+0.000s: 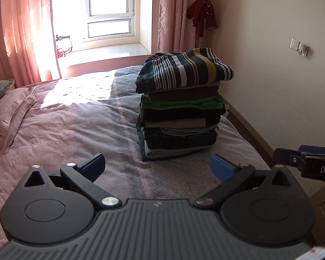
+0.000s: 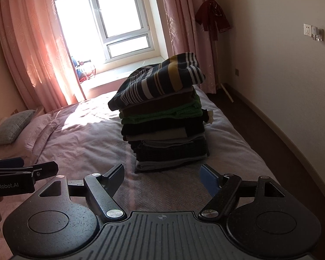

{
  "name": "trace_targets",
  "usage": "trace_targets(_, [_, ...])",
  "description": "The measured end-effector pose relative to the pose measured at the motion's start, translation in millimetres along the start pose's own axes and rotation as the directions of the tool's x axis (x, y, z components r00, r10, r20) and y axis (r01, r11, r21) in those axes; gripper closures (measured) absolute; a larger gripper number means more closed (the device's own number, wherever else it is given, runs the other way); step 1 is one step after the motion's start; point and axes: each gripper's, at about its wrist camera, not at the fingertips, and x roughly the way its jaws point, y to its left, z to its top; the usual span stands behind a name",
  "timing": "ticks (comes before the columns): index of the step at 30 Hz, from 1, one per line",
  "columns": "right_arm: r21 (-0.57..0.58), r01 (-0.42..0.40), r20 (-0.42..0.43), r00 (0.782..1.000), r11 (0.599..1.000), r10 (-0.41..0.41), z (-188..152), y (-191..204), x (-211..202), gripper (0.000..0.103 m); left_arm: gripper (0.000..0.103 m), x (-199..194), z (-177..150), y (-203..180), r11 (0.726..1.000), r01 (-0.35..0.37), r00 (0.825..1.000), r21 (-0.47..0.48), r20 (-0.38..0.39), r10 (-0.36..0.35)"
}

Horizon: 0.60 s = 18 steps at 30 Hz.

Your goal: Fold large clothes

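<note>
A tall stack of folded clothes (image 1: 179,119) stands on the bed (image 1: 75,119), topped by a striped navy, white and mustard garment (image 1: 184,69). The same stack (image 2: 164,134) and striped top piece (image 2: 160,82) appear in the right wrist view. My left gripper (image 1: 158,166) hovers open just in front of the stack, nothing between its blue pads. My right gripper (image 2: 162,177) is also open and empty, a little short of the stack's base. Each gripper shows at the edge of the other's view.
Pink pillows (image 1: 8,112) and a grey checked cushion (image 2: 13,127) lie at the bed's left. A window (image 1: 106,10) with pink curtains (image 1: 21,28) is behind. A red garment (image 1: 202,13) hangs on a stand by the wall. Floor (image 2: 260,134) runs along the bed's right side.
</note>
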Motion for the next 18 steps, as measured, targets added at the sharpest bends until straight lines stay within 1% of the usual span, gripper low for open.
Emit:
trace_targets(9, [-0.048,-0.02,-0.037,0.999,0.999,0.019,-14,-9,-10,0.029,0.001,-8,-16,-19,1.0,-0.024,0.999,-0.018,-0.042,0.023])
trace_targets(18, [-0.071,-0.018,-0.061,0.998,0.997,0.014,-24,-25,-17,0.029,0.001,-10,-30,-40,0.999,-0.036,0.997,-0.024,-0.069,0.034])
